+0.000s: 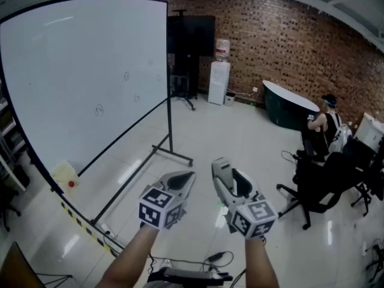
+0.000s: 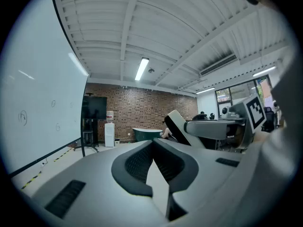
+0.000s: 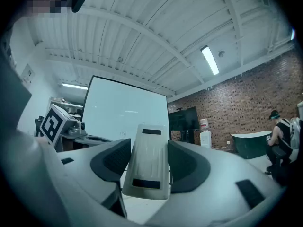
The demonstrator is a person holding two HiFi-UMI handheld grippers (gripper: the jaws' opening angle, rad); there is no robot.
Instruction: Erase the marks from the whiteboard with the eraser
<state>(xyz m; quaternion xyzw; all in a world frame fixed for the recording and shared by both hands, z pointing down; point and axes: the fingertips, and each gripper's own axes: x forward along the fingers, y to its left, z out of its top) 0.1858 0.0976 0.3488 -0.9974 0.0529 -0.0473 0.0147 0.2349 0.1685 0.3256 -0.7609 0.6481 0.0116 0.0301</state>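
A large whiteboard on a black wheeled stand fills the left of the head view, with three small round marks on it. My right gripper is held out in front of me, well away from the board, shut on a pale grey eraser that stands between its jaws. The eraser pokes forward past the jaws. My left gripper is beside it, shut with nothing in it. In the left gripper view the jaws meet, and the board lies to the left.
A person sits at the right among black office chairs. A water dispenser and a dark screen stand by the brick wall. A yellow canister sits at the board's foot. Cables lie on the floor near me.
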